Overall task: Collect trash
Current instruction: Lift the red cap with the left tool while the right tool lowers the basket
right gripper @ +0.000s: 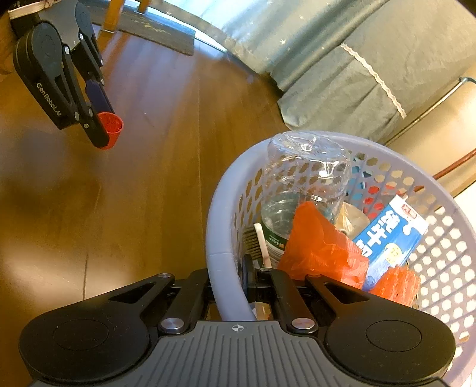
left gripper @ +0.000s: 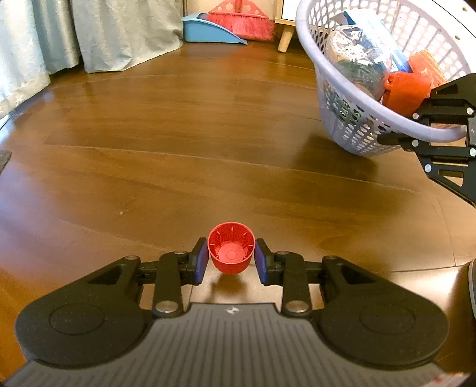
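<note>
A small red plastic cup (left gripper: 231,248) hangs above the wooden floor, held between the blue pads of my left gripper (left gripper: 230,259), which is shut on it; the right wrist view shows the same cup (right gripper: 111,125) in the left gripper (right gripper: 102,128) at the upper left. My right gripper (right gripper: 227,281) is shut on the rim of a lavender perforated basket (right gripper: 217,226), lifted and tilted, seen too in the left wrist view as the basket (left gripper: 357,113) with the right gripper (left gripper: 416,128). Inside lie a clear plastic bottle (right gripper: 300,190), an orange bag (right gripper: 318,247) and a blue carton (right gripper: 386,235).
A blue dustpan (left gripper: 208,31) and red broom (left gripper: 241,20) stand at the far wall beside pale curtains (left gripper: 89,35). A wooden furniture leg (left gripper: 285,40) is near the basket. A dark mat (right gripper: 160,35) and draped grey-green fabric (right gripper: 357,74) border the floor (left gripper: 178,134).
</note>
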A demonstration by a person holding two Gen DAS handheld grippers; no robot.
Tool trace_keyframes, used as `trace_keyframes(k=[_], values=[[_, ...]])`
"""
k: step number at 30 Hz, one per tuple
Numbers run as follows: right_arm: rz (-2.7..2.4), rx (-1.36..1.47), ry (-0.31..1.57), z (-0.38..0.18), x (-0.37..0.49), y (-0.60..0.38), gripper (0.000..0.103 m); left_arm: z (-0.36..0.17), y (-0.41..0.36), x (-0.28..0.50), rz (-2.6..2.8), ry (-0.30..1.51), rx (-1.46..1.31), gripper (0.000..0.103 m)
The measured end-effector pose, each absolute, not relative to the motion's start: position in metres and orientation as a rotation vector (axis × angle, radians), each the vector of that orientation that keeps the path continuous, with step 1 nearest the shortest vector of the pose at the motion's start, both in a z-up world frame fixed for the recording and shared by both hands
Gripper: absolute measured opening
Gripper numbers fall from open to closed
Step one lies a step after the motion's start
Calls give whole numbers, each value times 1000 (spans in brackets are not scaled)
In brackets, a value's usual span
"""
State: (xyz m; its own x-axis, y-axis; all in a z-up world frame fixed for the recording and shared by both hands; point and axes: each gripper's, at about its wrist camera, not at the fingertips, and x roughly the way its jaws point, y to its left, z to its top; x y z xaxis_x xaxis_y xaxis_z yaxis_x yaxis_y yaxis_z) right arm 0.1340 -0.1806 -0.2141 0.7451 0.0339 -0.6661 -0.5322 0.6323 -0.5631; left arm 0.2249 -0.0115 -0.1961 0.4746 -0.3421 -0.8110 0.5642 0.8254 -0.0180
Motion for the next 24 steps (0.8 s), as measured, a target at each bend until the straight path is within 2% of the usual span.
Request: trace_keyframes(k=[13, 24], values=[[451, -853, 653, -206, 121, -167, 0, -177, 16, 216, -511, 919, 235, 28], [633, -851, 627, -193, 110, -139, 0, -135, 45, 205, -463, 881, 162, 28]])
